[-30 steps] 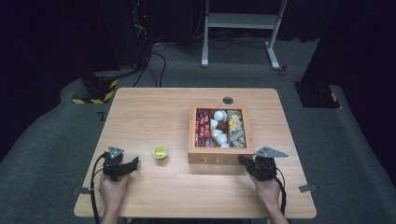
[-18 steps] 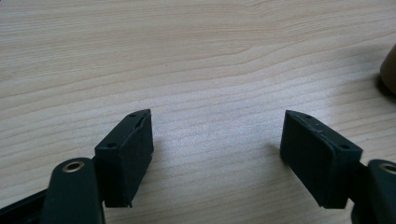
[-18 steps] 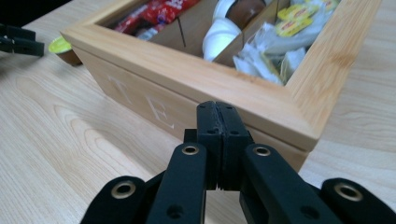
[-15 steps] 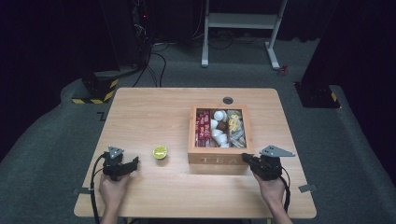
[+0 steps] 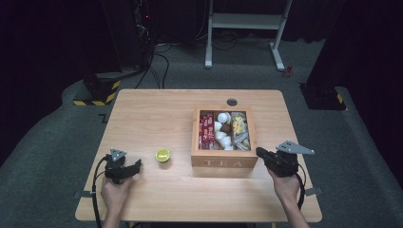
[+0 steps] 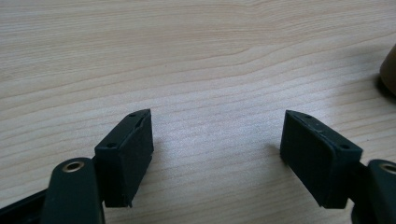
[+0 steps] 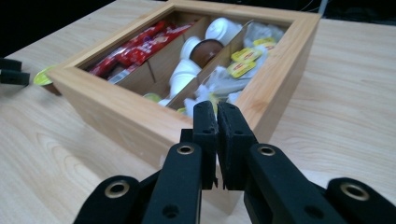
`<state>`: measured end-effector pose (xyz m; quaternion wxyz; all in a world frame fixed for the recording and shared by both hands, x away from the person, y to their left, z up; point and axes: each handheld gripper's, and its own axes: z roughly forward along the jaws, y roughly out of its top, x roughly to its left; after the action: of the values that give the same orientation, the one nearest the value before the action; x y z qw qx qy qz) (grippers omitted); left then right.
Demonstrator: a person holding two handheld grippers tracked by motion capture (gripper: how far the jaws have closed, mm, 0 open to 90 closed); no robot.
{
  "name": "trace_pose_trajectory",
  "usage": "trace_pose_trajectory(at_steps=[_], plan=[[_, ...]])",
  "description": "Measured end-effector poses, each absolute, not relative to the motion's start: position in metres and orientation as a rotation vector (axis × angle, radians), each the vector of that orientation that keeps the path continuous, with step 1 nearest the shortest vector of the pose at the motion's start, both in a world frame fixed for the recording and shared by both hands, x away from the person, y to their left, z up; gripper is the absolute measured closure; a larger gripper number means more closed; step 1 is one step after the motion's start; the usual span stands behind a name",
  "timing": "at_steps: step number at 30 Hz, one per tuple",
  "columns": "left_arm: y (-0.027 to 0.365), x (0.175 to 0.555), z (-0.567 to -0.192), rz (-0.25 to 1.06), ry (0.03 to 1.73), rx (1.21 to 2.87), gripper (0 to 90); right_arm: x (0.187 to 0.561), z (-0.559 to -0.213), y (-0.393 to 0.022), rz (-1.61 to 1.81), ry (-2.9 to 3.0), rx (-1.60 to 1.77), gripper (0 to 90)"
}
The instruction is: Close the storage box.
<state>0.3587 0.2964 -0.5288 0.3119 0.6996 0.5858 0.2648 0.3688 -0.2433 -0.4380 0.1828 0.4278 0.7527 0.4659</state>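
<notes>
- The wooden tea box (image 5: 223, 158) sits right of centre on the table (image 5: 152, 118). It's open on top, and the front wall with "TEA" faces the person. It looks a bit longer front to back, with the dividers running the same way.
- Inside: red sachets (image 5: 206, 130) in the left lane, white pods (image 5: 221, 127) in the middle one and yellow-tagged bags (image 5: 239, 124) on the right.
- The right gripper (image 5: 260, 153) hovers at the box's near right corner. Its jaws have just been opening, but there's barely a slit between them and nothing's in there.
- The left gripper (image 5: 138, 165) is near the front left of the table, well apart from the box, jaws spread wide over bare wood.
- A lime-green capsule (image 5: 163, 155) sits between that gripper and the box.
- The table is light wood with a small round grommet (image 5: 232, 101) near the far edge.
- Around it there's grey carpet, a dark room, a white frame (image 5: 247, 23) at the back and cables (image 5: 157, 66) on the floor.
</notes>
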Motion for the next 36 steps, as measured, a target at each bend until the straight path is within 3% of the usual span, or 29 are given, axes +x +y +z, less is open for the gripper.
trace_pose_trajectory(at_steps=[17,36], plan=[[0.296,0.359,-0.529,0.696,1.547,1.845,25.9,0.377,-0.438,-0.272,1.314,1.999,1.284,79.0],[0.296,0.359,-0.529,0.694,1.545,1.849,25.9,0.379,-0.471,-0.294,1.151,1.926,1.395,68.4]])
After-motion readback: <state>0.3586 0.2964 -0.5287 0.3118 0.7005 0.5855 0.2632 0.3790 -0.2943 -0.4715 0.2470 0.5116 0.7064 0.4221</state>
